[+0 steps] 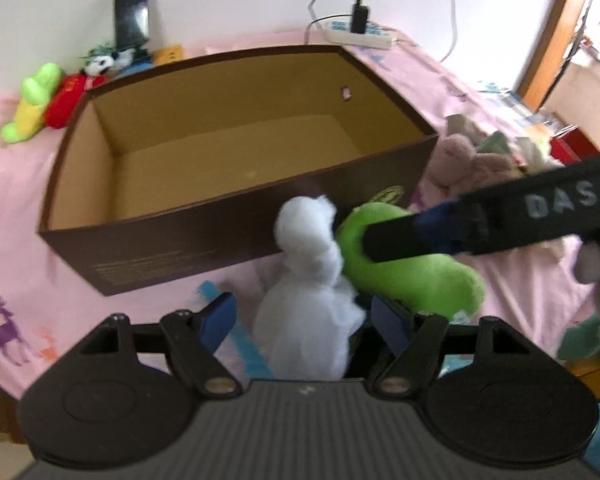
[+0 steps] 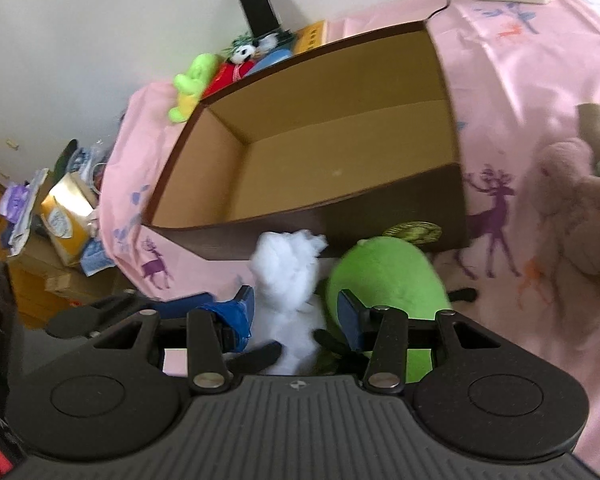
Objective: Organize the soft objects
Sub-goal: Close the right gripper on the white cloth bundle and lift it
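Observation:
A tuft of white stuffing (image 1: pixel 306 248) (image 2: pixel 286 268) lies on the pink sheet in front of the brown cardboard box (image 1: pixel 172 248) (image 2: pixel 380 212), whose bare floor shows. A green plush (image 1: pixel 420 276) (image 2: pixel 388 280) lies against its right side. My left gripper (image 1: pixel 304 316) stands open around the stuffing, its pads apart from it. My right gripper (image 2: pixel 296 306) is open too, with the stuffing between its blue pads and the green plush just behind the right one. In the left wrist view a right finger (image 1: pixel 412 236) reaches in from the right over the green plush.
More plush toys lie behind the box at the left: a green-yellow one (image 1: pixel 34 100), a red one (image 1: pixel 66 100) and a panda (image 1: pixel 100 65). Pink-beige plush toys (image 1: pixel 468 160) (image 2: pixel 572 200) sit right of the box. A power strip (image 1: pixel 360 36) lies at the back, a tissue box (image 2: pixel 66 216) off the bed's left edge.

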Available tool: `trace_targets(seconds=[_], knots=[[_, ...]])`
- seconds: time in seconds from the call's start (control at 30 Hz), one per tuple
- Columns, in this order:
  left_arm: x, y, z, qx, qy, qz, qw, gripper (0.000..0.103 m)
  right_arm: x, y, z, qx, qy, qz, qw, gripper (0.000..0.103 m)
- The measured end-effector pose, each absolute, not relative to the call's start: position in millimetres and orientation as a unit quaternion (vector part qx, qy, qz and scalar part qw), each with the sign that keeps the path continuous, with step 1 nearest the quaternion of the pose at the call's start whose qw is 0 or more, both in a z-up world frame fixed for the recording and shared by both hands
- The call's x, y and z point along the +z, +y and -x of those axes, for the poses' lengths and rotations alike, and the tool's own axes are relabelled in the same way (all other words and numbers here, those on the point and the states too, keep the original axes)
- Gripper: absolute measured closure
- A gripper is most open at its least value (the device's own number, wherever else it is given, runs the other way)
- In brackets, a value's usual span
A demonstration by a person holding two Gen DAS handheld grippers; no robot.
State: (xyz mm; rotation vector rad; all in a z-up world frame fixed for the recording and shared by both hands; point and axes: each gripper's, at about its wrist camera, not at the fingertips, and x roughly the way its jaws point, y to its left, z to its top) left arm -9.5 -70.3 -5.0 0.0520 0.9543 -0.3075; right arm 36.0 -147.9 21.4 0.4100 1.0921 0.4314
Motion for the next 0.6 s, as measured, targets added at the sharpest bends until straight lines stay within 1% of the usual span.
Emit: trace_targets(seconds=[0.2,0.27,0.3,0.37,0.4,0.43,0.5,0.57,0.6], knots=[[-18,-75,8,-0.183,0.448,-0.023,0.875,0.028,13,-135,-43,0.21,0.522,-0.184,0.806,0.073],[-24,-76,7,-0.182,0.446,-0.028,0.876,0.031,9,-135,-47,0.209,0.527,-0.186,0.803,0.073],[-26,-76,3,-0.18,0.449,-0.028,0.875,0.034,7,-134,-48,0.208,0.528,-0.184,0.803,0.073],[-32,-77,-1,-0.175,0.452,-0.025,0.874,0.043,4,-129,-51,0.208,0.529,-0.177,0.804,0.073],[-35,-76,-2,-0.173,0.452,-0.023,0.875,0.057,1,-128,-52,0.207,0.529,-0.176,0.804,0.073],[-36,-74,-3,-0.17,0.451,-0.021,0.876,0.067,-2,-127,-52,0.207,0.531,-0.179,0.802,0.073],[-37,-71,-5,-0.169,0.447,-0.015,0.878,0.078,-8,-129,-53,0.21,0.539,-0.192,0.793,0.076],[-37,-68,-6,-0.171,0.444,-0.011,0.88,0.082,-12,-132,-53,0.216,0.544,-0.209,0.783,0.083],[-37,-68,-5,-0.172,0.441,-0.013,0.881,0.086,-13,-134,-52,0.219,0.541,-0.217,0.782,0.085]])
